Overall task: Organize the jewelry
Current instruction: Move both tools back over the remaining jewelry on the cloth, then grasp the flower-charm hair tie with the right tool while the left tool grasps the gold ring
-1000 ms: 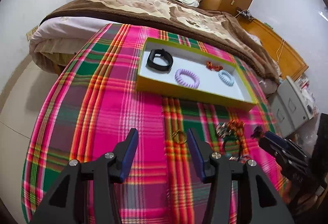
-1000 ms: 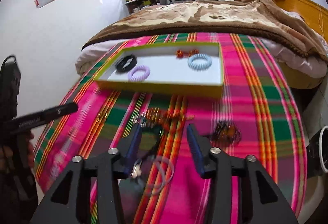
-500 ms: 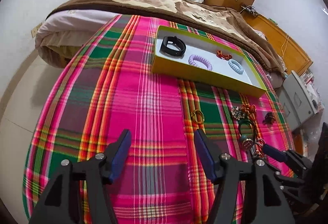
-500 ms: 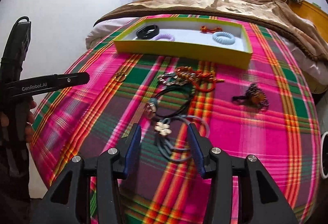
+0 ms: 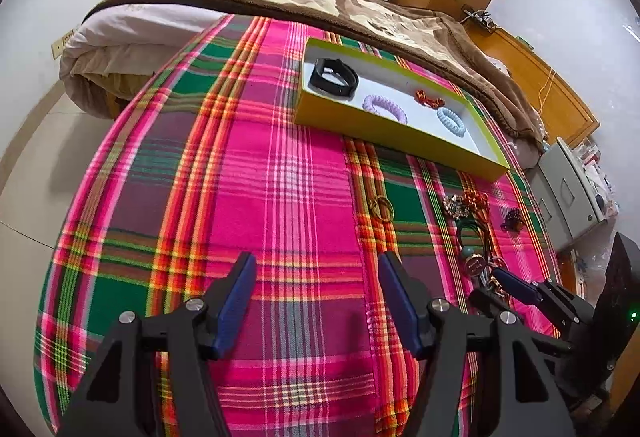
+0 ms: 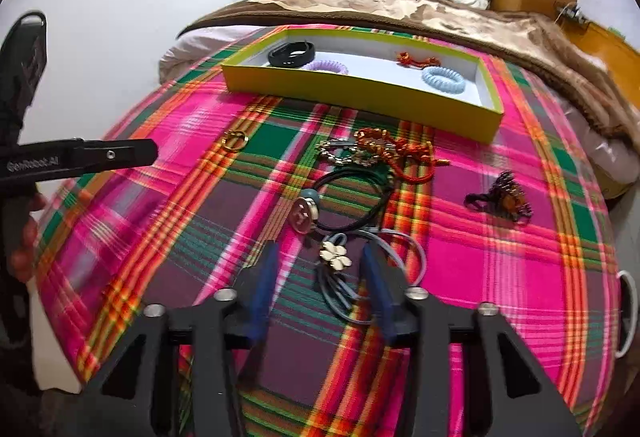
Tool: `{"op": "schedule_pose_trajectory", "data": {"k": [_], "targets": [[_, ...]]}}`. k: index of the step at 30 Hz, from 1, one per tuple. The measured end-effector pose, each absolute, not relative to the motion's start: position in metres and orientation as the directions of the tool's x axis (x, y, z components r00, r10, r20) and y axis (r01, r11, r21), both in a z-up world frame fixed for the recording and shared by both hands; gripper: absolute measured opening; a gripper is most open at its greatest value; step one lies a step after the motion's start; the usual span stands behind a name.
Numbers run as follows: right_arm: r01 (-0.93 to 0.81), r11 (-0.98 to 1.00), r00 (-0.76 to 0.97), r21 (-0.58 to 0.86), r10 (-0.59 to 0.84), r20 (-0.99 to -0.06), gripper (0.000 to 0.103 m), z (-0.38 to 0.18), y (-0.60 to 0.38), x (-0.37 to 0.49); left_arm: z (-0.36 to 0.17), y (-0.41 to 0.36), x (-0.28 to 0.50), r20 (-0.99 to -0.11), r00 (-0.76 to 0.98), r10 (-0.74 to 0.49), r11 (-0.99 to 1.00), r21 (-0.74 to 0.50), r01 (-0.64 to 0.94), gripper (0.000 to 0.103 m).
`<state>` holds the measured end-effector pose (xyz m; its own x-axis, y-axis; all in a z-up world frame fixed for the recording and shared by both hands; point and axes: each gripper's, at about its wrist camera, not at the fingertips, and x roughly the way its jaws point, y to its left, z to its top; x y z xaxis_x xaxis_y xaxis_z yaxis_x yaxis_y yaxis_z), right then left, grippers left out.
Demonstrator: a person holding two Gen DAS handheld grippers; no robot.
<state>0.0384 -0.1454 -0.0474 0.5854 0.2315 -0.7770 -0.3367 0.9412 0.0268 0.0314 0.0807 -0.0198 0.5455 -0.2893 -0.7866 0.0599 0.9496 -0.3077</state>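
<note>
1. Plaid cloth (image 5: 280, 173) fills your left wrist view; your left gripper (image 5: 314, 297) hangs over it, fingers apart, empty. The yellow tray (image 5: 400, 141) lies beyond.
2. Your right gripper (image 6: 318, 279), fingers apart, straddles the grey flower hair tie (image 6: 336, 257), seemingly not gripping it.

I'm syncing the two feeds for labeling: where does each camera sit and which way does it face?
Left wrist: behind the open left tongs, facing the bed across bare plaid cloth; right tongs at right edge.
Right wrist: behind the open right tongs, low over the grey flower hair tie; left tongs and hand at left.
Shared: yellow tray, loose jewelry, teddy bear.
</note>
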Motion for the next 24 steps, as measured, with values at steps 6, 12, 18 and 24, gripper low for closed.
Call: {"op": "schedule_pose_trajectory", "data": {"k": [6, 12, 18, 24], "targets": [[-0.323, 0.946, 0.591, 0.025, 0.222, -0.775, 0.017, -0.047, -0.150, 0.036, -0.020, 0.079, 0.031, -0.779, 0.549, -0.303, 0.945, -0.320, 0.066, 0.065], [-0.299, 0.953, 0.608, 0.045, 0.227, -0.761, 0.017, -0.044, -0.159, 0.029, -0.022, 0.070, 0.033, -0.785, 0.536, -0.310, 0.946, -0.313, 0.088, 0.065], [-0.245, 0.966, 0.660, 0.080, 0.226, -0.716, 0.017, -0.027, -0.180, 0.022, -0.019, 0.052, 0.038, -0.776, 0.538, -0.330, 0.943, -0.300, 0.145, 0.065], [-0.208, 0.973, 0.709, 0.101, 0.221, -0.669, 0.017, -0.009, -0.197, 0.018, -0.016, 0.032, 0.051, -0.780, 0.567, -0.264, 0.964, -0.198, 0.176, 0.065]]}}
